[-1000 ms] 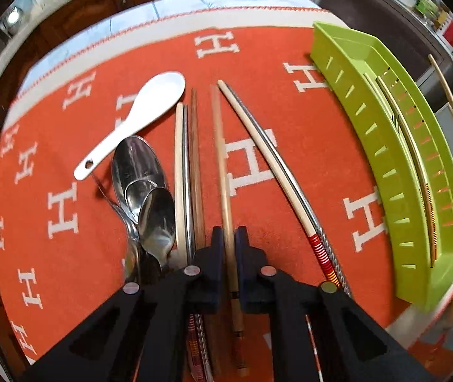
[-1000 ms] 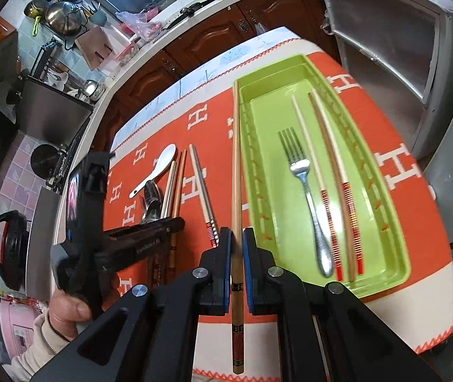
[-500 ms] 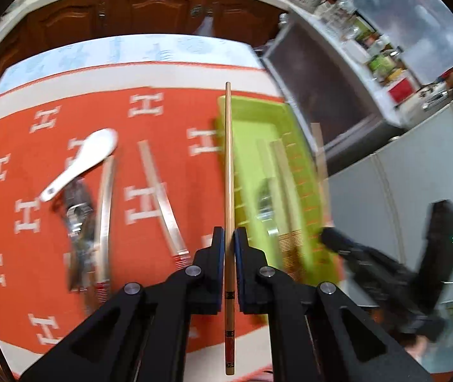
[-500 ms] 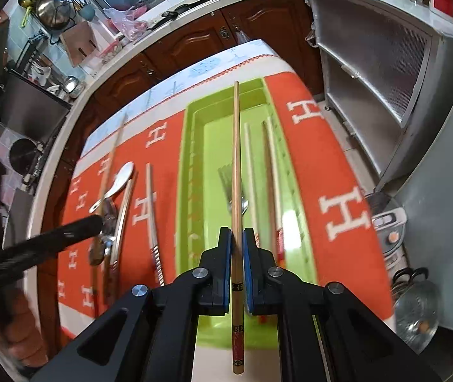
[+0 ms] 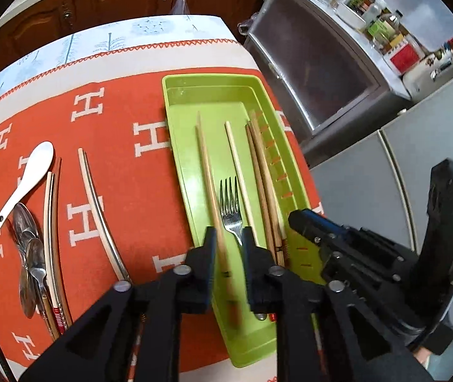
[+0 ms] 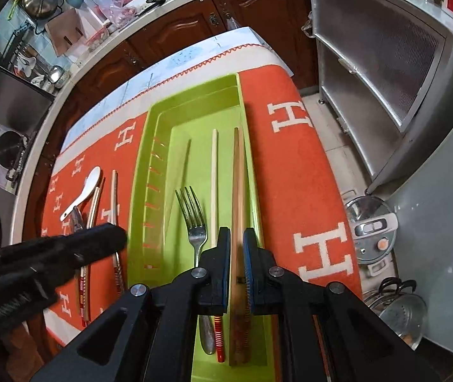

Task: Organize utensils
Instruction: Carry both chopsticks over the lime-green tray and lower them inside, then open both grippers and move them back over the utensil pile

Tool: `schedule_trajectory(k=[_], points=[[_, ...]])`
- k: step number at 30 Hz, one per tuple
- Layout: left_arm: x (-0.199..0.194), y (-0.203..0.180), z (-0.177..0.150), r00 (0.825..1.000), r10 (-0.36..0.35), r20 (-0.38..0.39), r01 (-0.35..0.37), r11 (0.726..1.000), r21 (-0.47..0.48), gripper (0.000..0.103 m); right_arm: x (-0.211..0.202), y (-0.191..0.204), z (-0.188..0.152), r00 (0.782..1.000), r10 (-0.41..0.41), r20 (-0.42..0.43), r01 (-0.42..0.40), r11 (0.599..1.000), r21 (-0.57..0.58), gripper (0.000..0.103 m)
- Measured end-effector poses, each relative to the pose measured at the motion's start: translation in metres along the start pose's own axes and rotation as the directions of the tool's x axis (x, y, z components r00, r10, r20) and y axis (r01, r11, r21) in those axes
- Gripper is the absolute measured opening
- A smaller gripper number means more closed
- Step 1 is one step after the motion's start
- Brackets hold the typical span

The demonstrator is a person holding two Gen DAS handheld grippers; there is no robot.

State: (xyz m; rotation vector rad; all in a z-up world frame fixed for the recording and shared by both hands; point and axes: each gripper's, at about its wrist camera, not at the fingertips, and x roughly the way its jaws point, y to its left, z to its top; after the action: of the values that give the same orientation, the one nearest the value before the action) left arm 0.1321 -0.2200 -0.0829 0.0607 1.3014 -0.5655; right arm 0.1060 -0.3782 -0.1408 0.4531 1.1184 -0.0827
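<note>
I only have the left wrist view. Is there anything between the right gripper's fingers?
Observer: Yes. A chopstick runs between the right gripper fingers, over the right side of the tray. Its jaws have just opened a little, and I cannot tell if it is gripped.
Operator: What is on the floor past that side of the table?
Observer: A pressure cooker, and nearer us a steel pot.
</note>
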Motion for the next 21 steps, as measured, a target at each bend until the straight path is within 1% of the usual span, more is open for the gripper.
schedule_trajectory(k=[4, 7, 9, 21], points=[[-0.007, 0.002, -0.003, 0.999, 0.036, 0.026, -0.036, 0.999, 0.025, 0.019, -0.001, 0.001, -0.004, 1.000, 0.001, 0.017, -0.001, 1.000, -0.012, 0.010], [-0.016, 0.006, -0.008, 0.997, 0.059, 0.051, -0.061, 0.997, 0.037, 0.023, -0.009, 0.010, -0.012, 0.999, 0.019, 0.031, -0.018, 1.000, -0.020, 0.010], [-0.021, 0.011, -0.011, 0.995, 0.076, 0.065, -0.079, 0.996, 0.041, 0.023, -0.015, 0.015, -0.018, 0.999, 0.024, 0.039, -0.023, 1.000, -0.021, 0.010], [-0.044, 0.049, -0.040, 0.987, 0.139, 0.087, -0.140, 0.990, 0.014, 0.024, -0.049, 0.056, -0.044, 0.997, 0.025, 0.078, -0.021, 0.998, -0.060, 0.010]])
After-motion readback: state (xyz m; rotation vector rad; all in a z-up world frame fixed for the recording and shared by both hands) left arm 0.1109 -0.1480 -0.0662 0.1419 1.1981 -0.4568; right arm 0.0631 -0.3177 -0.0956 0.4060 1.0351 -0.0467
